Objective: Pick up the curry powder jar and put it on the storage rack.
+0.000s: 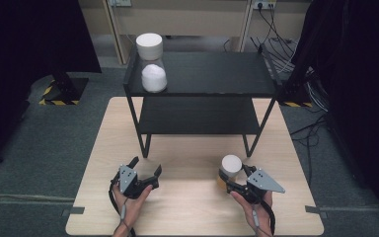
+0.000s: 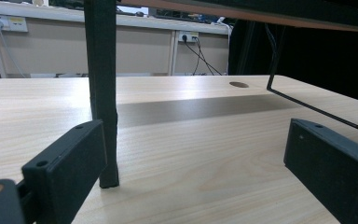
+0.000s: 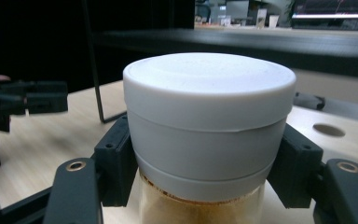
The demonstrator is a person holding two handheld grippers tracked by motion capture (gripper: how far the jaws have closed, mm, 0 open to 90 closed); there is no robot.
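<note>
The right gripper (image 1: pixel 233 178) clamps its jaws on the white-lidded jar (image 3: pixel 209 126) of brown powder, which stands on the table (image 1: pixel 197 212) just ahead of it. The left gripper (image 1: pixel 145 168) rests nearby, jaws wide apart and empty.

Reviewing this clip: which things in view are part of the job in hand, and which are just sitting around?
In the job:
- jar of brown powder, white lid, clamped at the lid by the right tongs
- black two-tier shelf, probably its destination

Just there:
- jar of white powder on the shelf's top tier
- left tongs, open and holding nothing
- wooden table
</note>
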